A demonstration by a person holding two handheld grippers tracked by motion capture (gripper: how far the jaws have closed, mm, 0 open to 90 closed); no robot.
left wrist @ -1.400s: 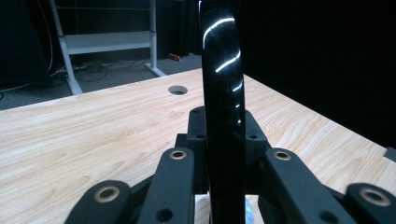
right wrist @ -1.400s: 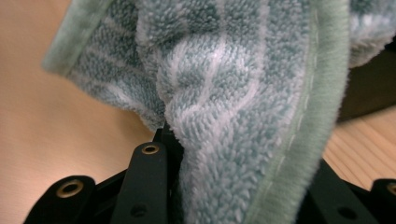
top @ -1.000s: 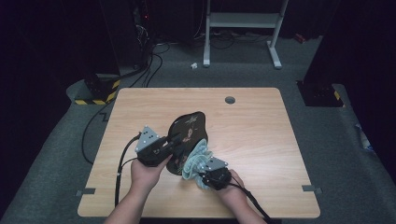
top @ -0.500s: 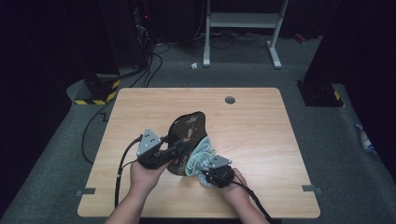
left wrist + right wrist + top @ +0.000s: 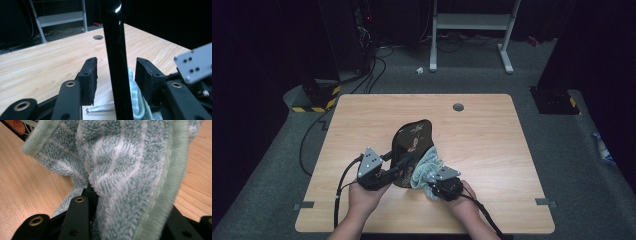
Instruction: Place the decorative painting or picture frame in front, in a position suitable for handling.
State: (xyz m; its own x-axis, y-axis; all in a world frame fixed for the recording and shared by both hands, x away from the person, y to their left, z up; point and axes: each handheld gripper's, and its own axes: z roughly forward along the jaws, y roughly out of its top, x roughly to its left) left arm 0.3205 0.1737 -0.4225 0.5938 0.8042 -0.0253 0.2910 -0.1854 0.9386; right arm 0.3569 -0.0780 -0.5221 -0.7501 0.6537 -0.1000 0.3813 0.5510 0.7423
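Observation:
A black lacquered tray (image 5: 414,142) with a painted motif stands on edge near the table's front middle. My left gripper (image 5: 403,165) straddles its lower rim. In the left gripper view the glossy tray edge (image 5: 116,50) rises between the two jaws, with a gap on each side, so the left gripper (image 5: 117,72) is open. A teal and white striped towel (image 5: 428,167) is bunched against the tray's right face. My right gripper (image 5: 435,181) is shut on it. In the right gripper view the towel (image 5: 125,170) drapes over the jaws and hides their tips.
The wooden table (image 5: 487,130) has a round cable hole (image 5: 458,107) at the back. A thin metal wire piece (image 5: 100,108) lies on the wood below the left jaws. A white frame (image 5: 472,22) and cables stand on the floor behind.
The left gripper has slid a little toward the table's front edge along the tray. The right gripper and towel have barely moved.

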